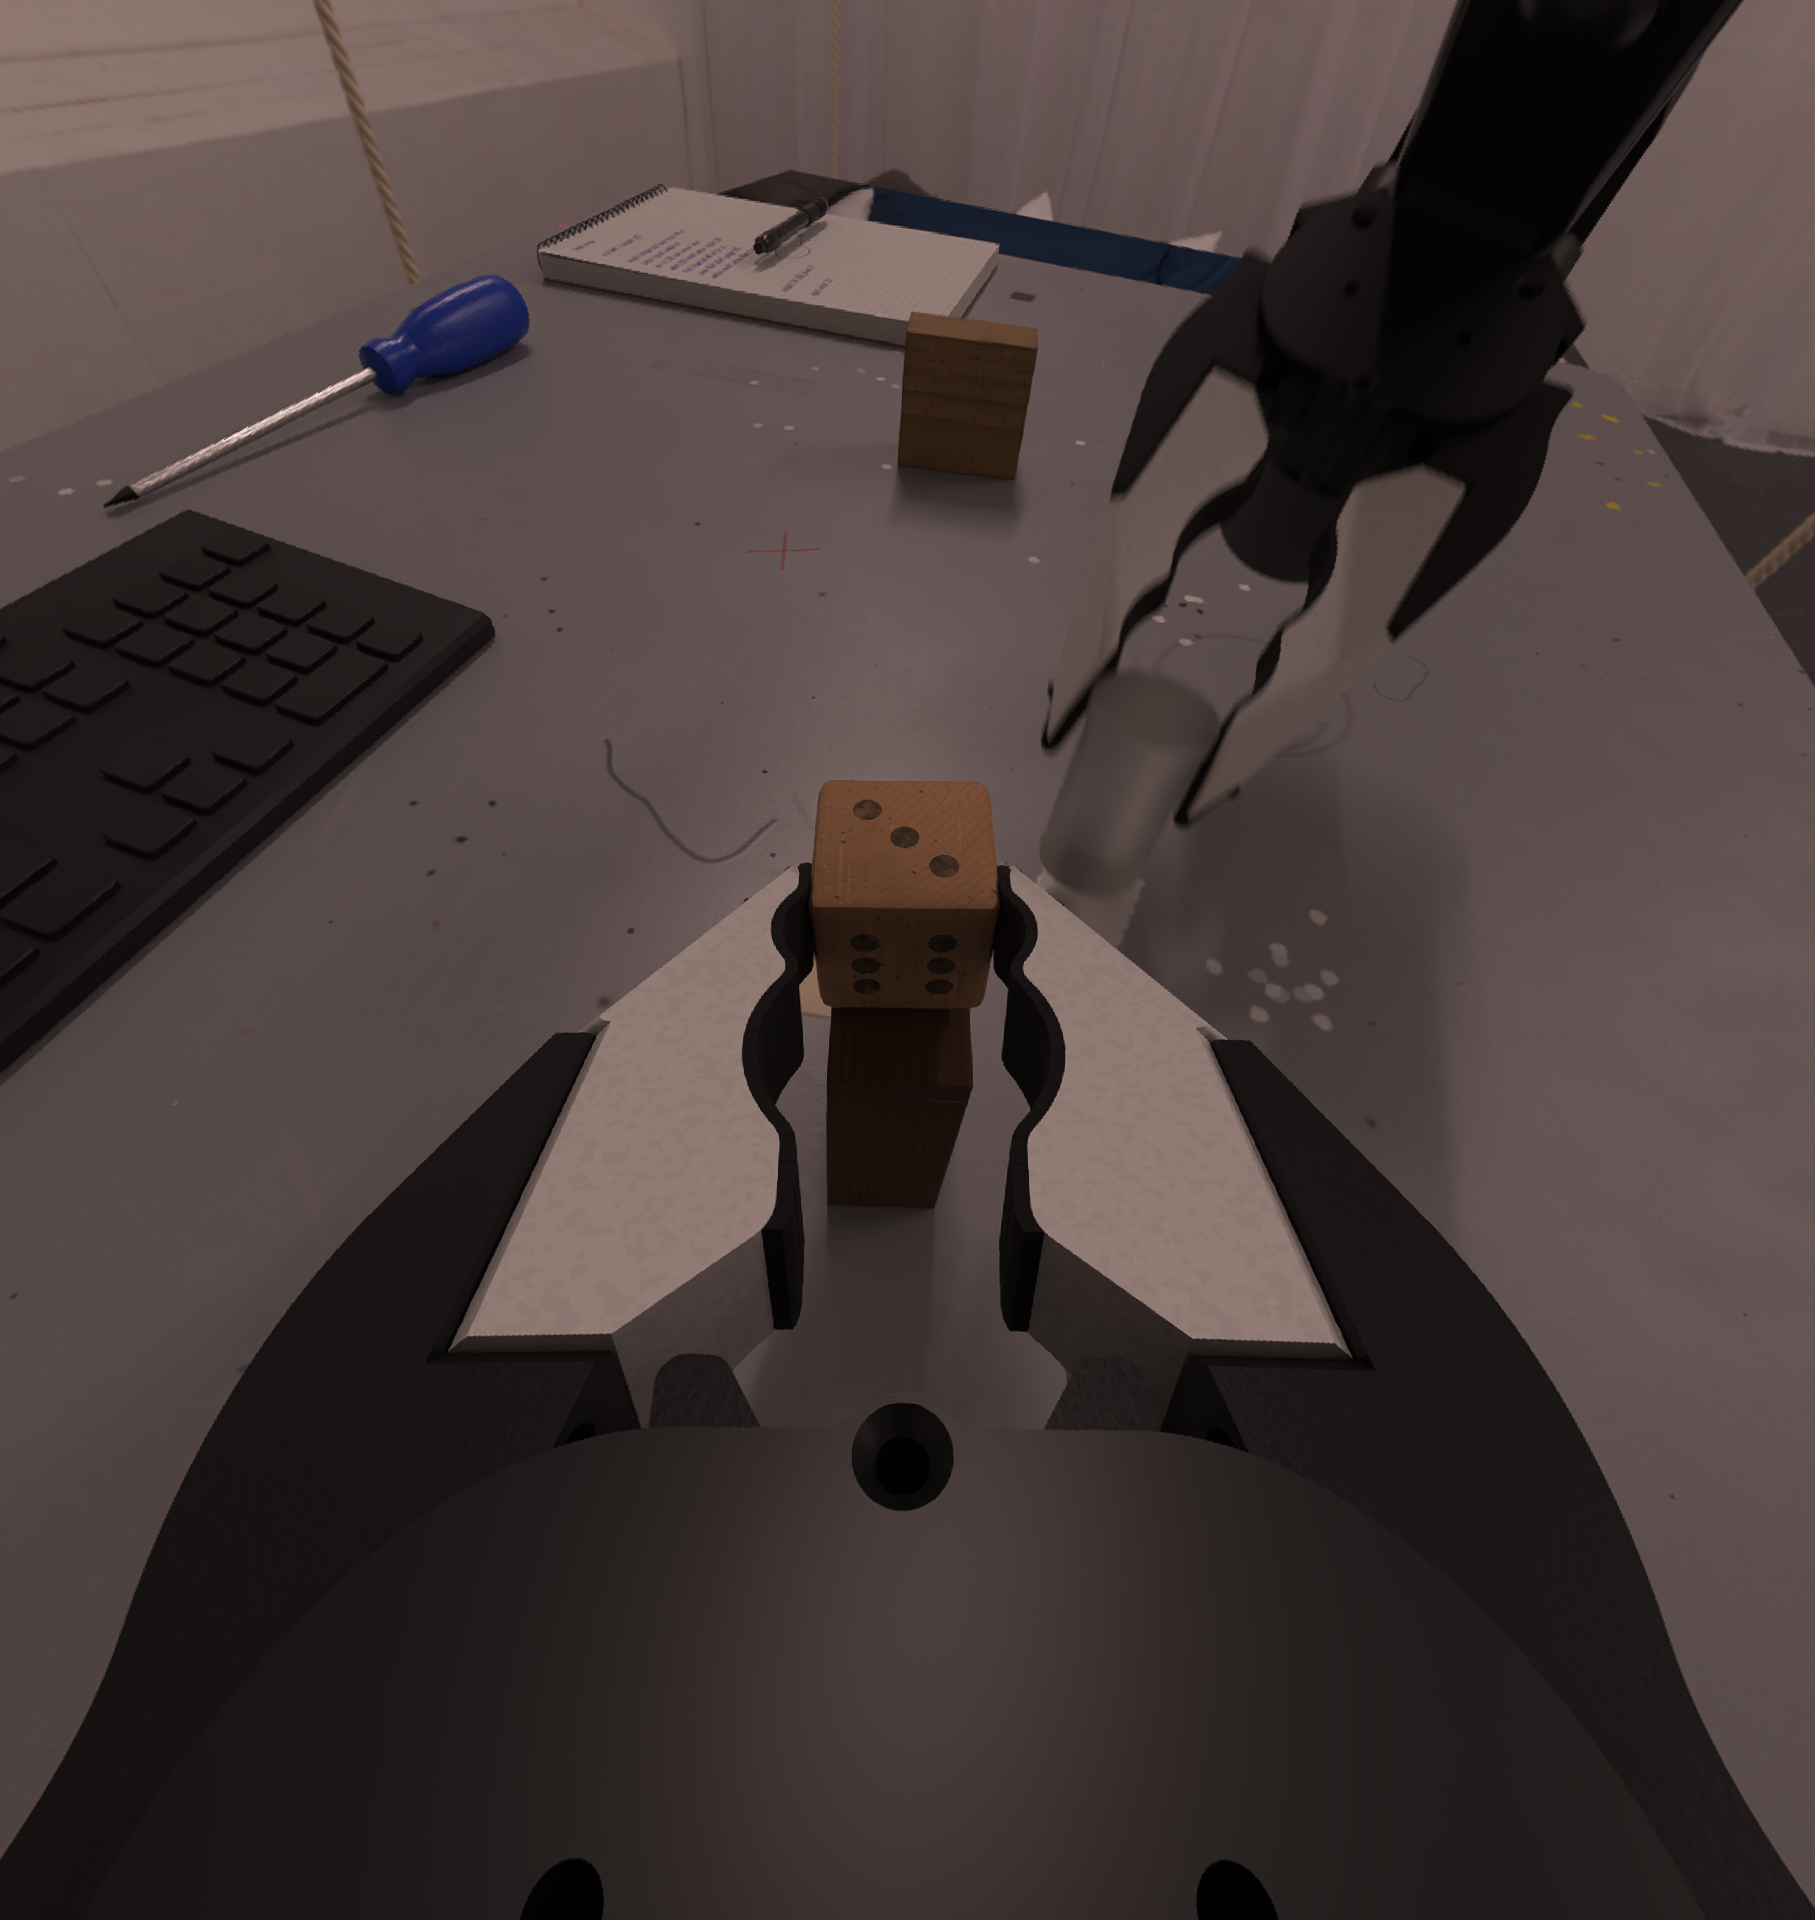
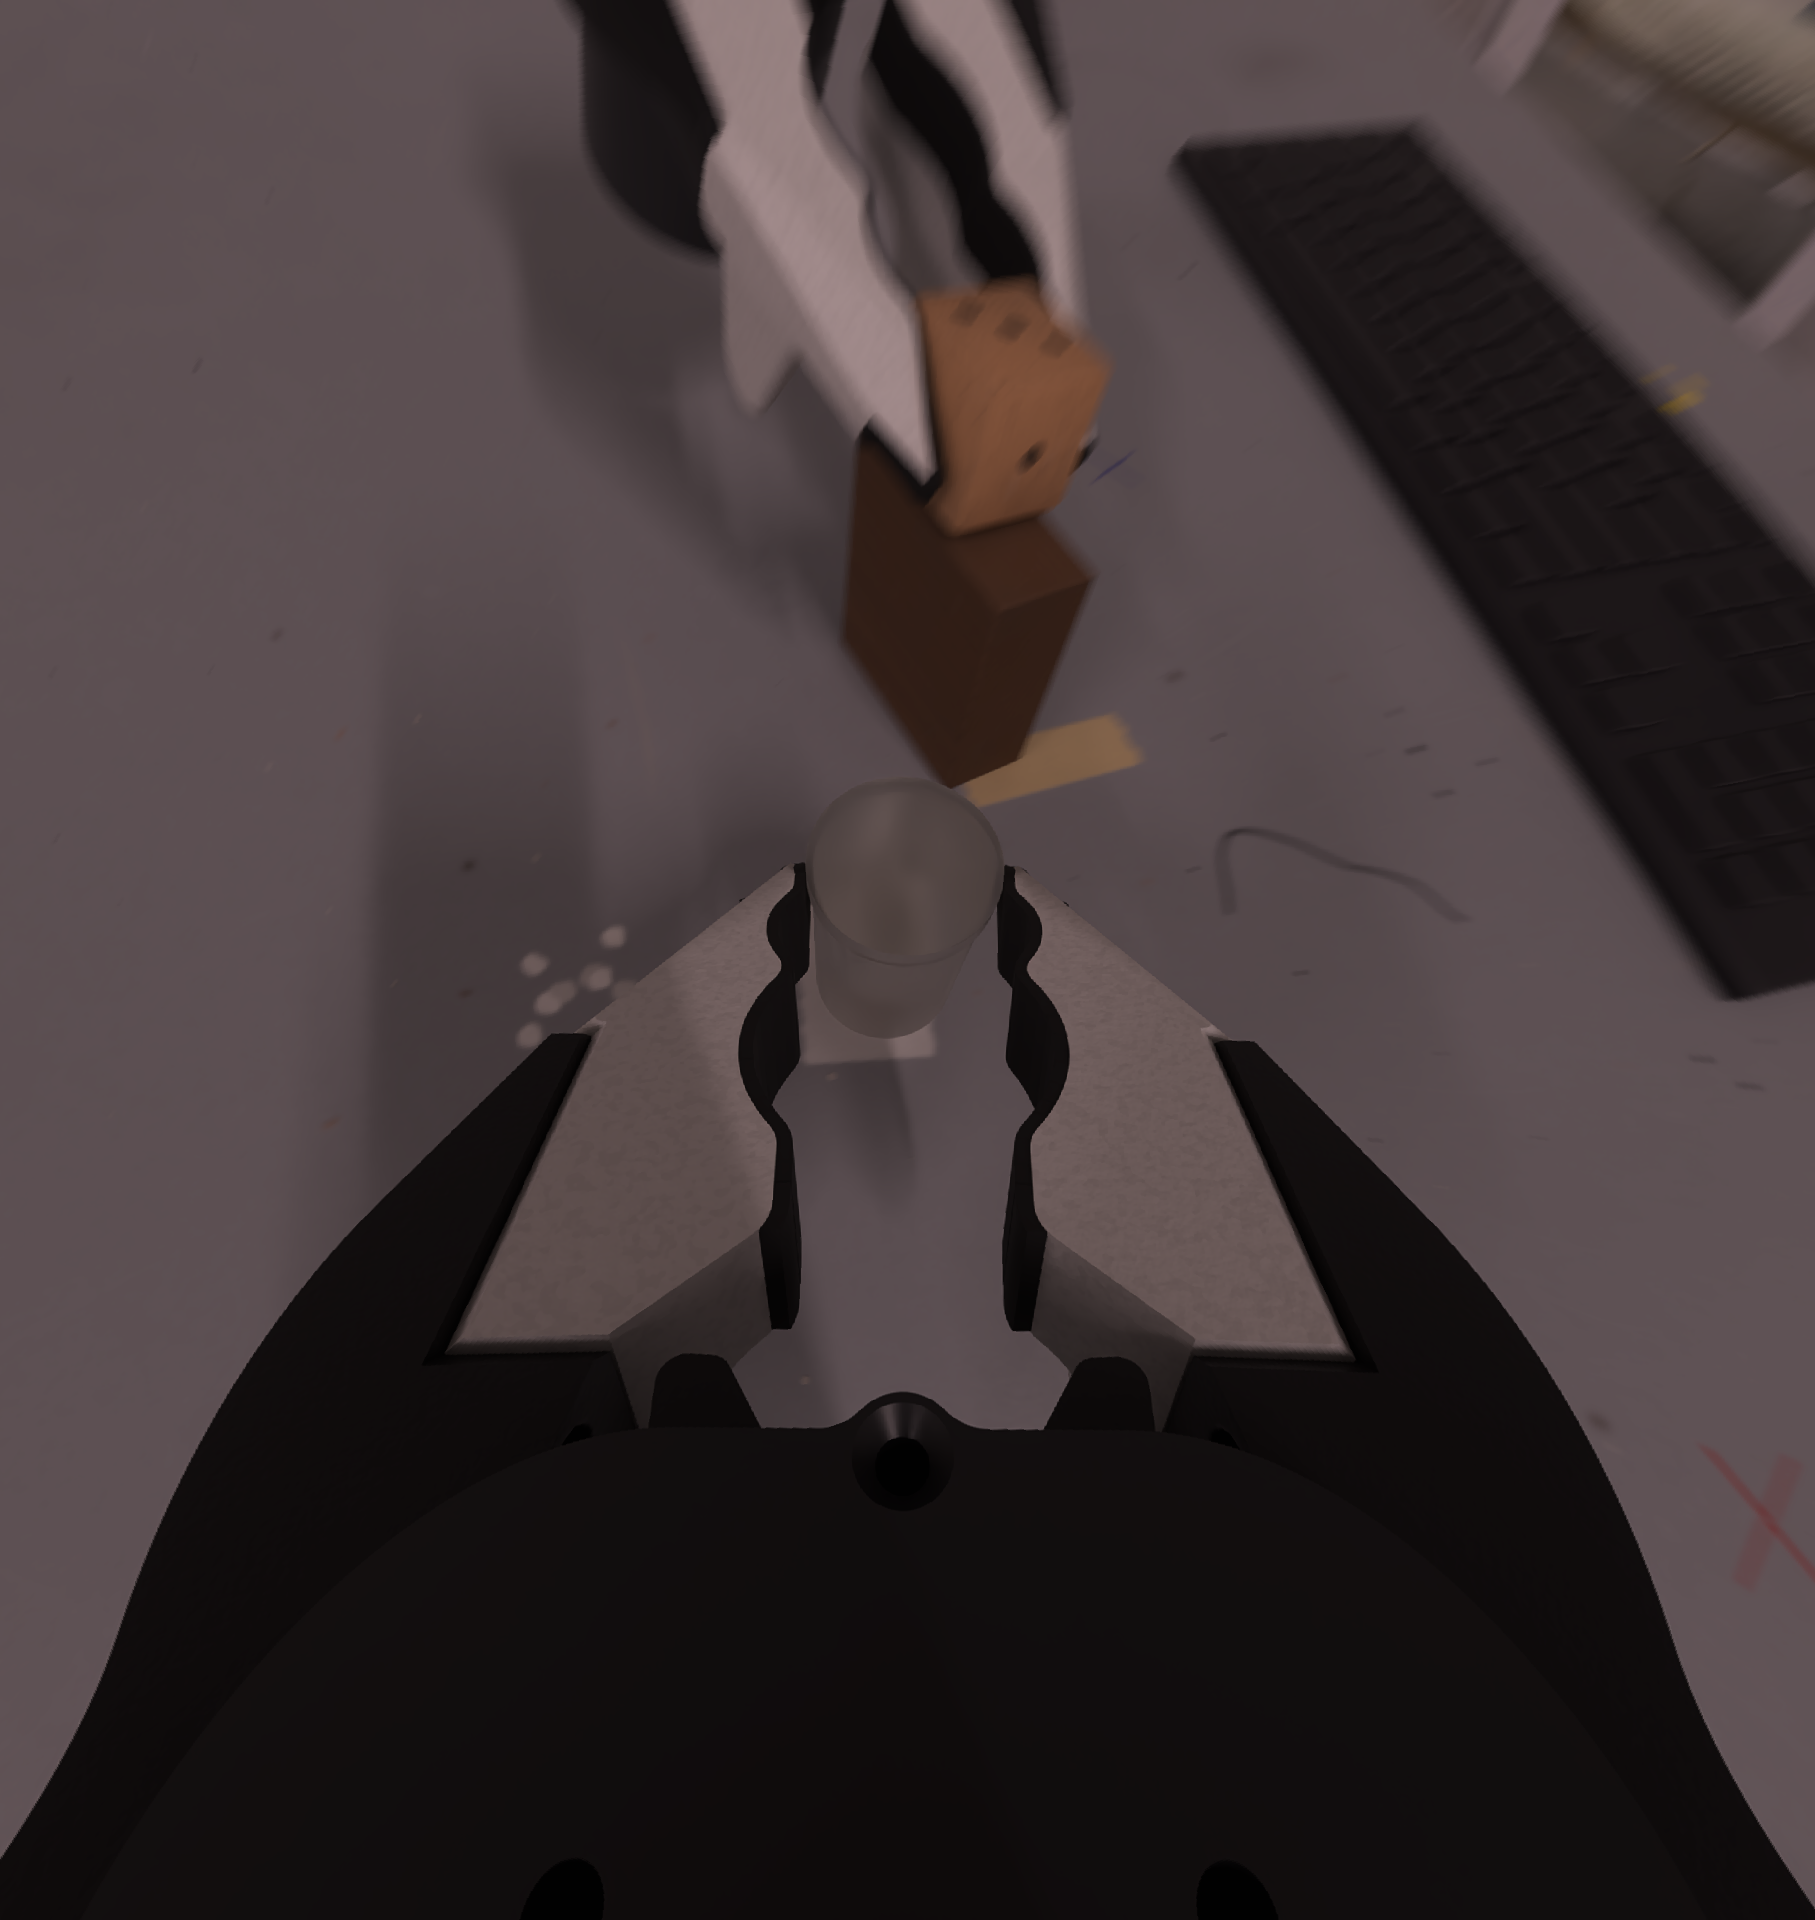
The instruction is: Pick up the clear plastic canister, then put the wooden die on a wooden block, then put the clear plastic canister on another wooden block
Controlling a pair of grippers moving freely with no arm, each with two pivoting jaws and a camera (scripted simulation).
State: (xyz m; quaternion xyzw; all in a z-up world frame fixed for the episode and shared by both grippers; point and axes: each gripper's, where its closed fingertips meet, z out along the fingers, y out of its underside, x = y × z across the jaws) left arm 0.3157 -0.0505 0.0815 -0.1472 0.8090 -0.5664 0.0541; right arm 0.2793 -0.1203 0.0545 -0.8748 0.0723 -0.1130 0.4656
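Observation:
My left gripper [image 1: 903,914] is shut on the wooden die [image 1: 903,894] and holds it over the top of a dark wooden block [image 1: 895,1117]; whether die and block touch I cannot tell. The die [image 2: 1017,410] and the dark block [image 2: 960,644] also show in the right wrist view, with the left gripper [image 2: 996,395] around the die. My right gripper [image 2: 903,914] is shut on the clear plastic canister [image 2: 898,914] and holds it above the table. In the left wrist view the right gripper [image 1: 1131,779] holds the canister [image 1: 1126,790] to the right of the die. A lighter wooden block [image 1: 967,395] stands farther back.
A black keyboard [image 1: 155,748] lies at the left and also shows in the right wrist view [image 2: 1568,540]. A blue-handled screwdriver [image 1: 363,374] and a spiral notepad [image 1: 768,260] with a pen [image 1: 791,229] lie at the back. A tan tape strip [image 2: 1059,758] lies by the dark block.

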